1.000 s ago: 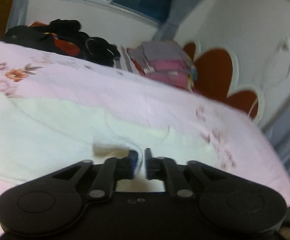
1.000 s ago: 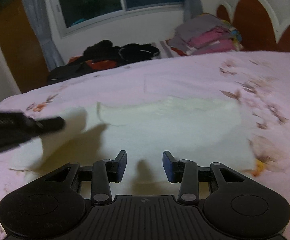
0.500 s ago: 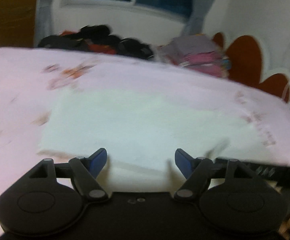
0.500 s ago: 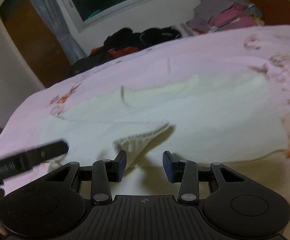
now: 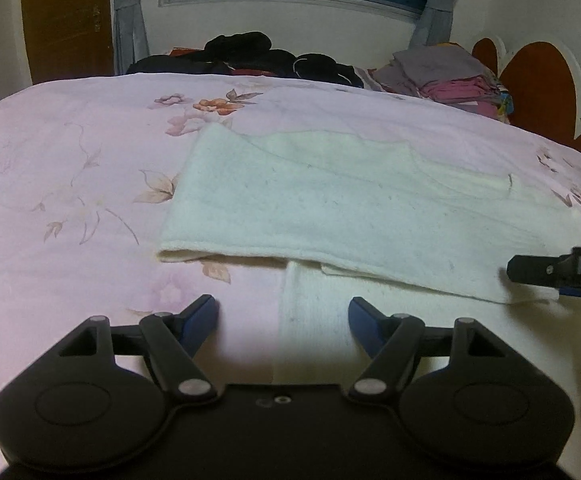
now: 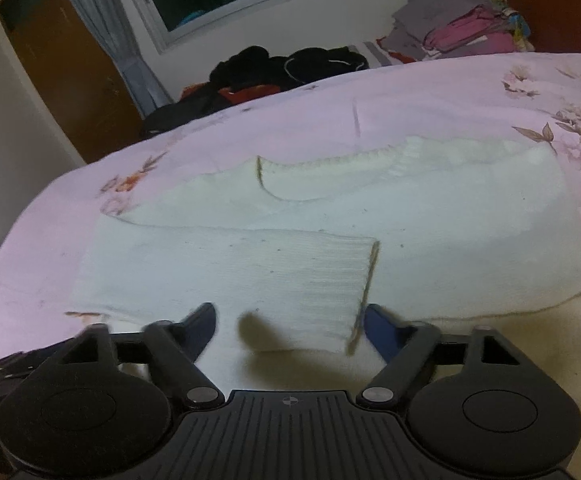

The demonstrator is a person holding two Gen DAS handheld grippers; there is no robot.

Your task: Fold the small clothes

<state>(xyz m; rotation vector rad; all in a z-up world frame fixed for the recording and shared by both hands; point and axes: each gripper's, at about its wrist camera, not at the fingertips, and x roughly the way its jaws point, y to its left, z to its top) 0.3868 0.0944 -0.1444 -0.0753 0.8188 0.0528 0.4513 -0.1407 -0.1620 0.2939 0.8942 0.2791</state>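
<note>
Both tongs are released, fingers spread wide and gripping nothing: the left gripper (image 5: 283, 314) sits low in the lower middle of its frame, and the right gripper (image 6: 289, 322) does the same in its own view. Between and beyond them lies the white knit garment (image 5: 342, 208), spread flat on the pink floral bedspread (image 5: 70, 168) across the middle of each frame. In the right wrist view a ribbed sleeve (image 6: 290, 280) is laid crosswise over the body of the garment, its cuff edge ending just ahead of the right-hand finger; that placement reads as a sleeve tucked inward so the piece becomes a narrower rectangle. The neckline curve shows in the upper middle of that frame, so the body seems to lie with its top toward the window. In the left wrist view the near edge of the folded layer runs across the frame just above the fingers, and the other tool pokes in at the right edge, touching or nearly touching the garment's corner. I judge one fold is laid and both tools are let go so the cloth settles undisturbed. Far off in the upper part of the frames, a dark clothes heap (image 5: 250, 56) and a folded stack (image 5: 450, 76) sit well apart from the work.
</note>
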